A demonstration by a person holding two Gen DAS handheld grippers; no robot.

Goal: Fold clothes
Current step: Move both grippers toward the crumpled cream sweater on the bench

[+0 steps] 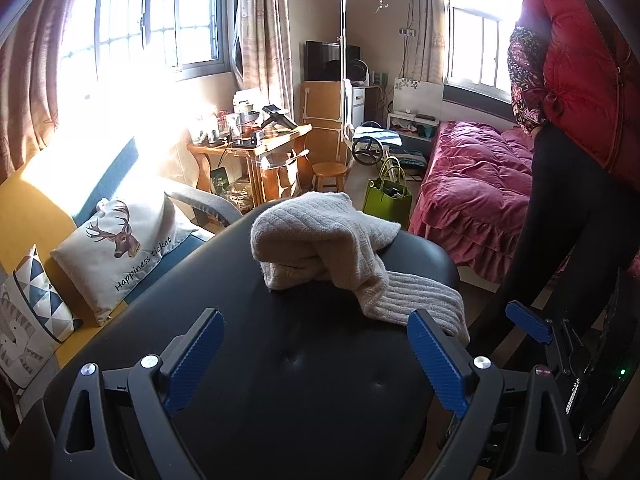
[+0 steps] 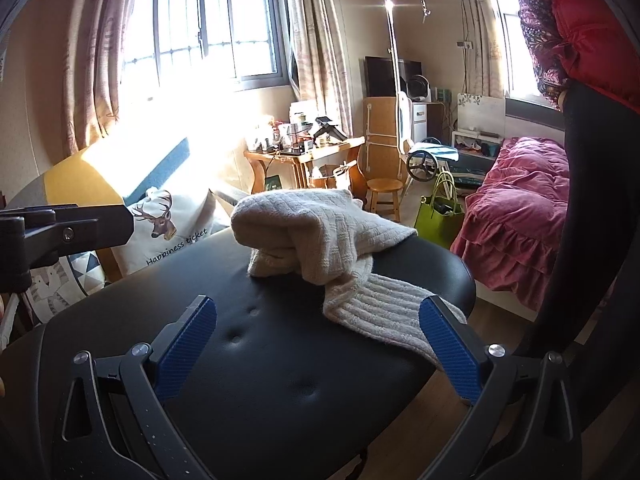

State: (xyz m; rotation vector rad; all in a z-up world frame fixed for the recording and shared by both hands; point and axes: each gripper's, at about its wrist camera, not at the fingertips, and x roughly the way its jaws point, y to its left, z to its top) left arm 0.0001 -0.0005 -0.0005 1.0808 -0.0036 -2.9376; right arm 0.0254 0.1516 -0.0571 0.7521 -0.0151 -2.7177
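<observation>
A cream knitted sweater (image 1: 324,248) lies bunched at the far edge of the black padded worktop (image 1: 248,344), one ribbed sleeve trailing toward the right edge. Both the left tongs (image 1: 316,356) and the right tongs (image 2: 318,346) hover above the near part of the worktop, jaws wide apart, holding nothing.

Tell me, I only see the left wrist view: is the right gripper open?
Observer: Yes, the right gripper is open and holds nothing.
Operator: Where is the sleeve from it?
Observer: The sleeve ends beside its right finger, at the bench edge.
Operator: Does that camera catch my gripper?
Observer: Yes, the left gripper shows side-on at the far left, above the bench.
</observation>
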